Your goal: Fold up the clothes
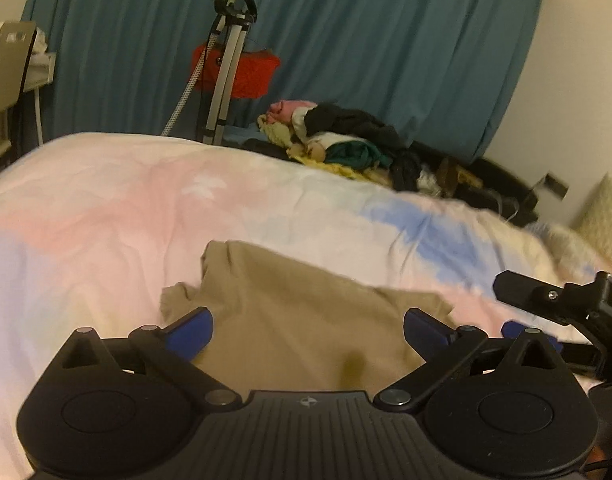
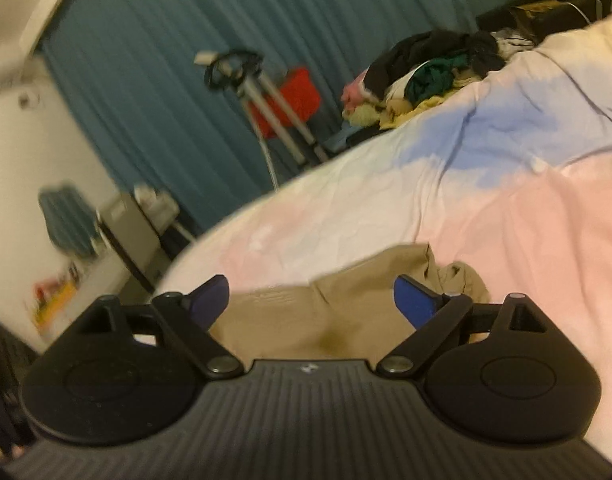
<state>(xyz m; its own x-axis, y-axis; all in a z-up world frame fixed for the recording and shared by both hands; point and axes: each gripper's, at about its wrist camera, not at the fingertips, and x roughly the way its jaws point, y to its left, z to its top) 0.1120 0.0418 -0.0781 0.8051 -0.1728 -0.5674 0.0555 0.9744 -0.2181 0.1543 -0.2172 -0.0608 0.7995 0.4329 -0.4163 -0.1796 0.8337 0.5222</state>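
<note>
A tan garment [image 1: 306, 320] lies partly folded on the pastel bedcover [image 1: 106, 208]. My left gripper [image 1: 308, 330] is open, its blue pads [image 1: 196, 326] spread wide just above the near part of the garment. My right gripper [image 2: 310, 300] is open too, over the same tan garment [image 2: 346, 300], with its blue pads [image 2: 416, 300] apart. The right gripper also shows at the right edge of the left wrist view [image 1: 562, 308], close beside the left one. Neither holds cloth.
A pile of mixed unfolded clothes [image 1: 346, 140] lies at the far side of the bed, also in the right wrist view [image 2: 422, 76]. A tripod stand [image 1: 226, 68] and a red bag [image 1: 246, 72] stand before the teal curtain [image 1: 386, 40]. A chair [image 1: 6, 68] stands at left.
</note>
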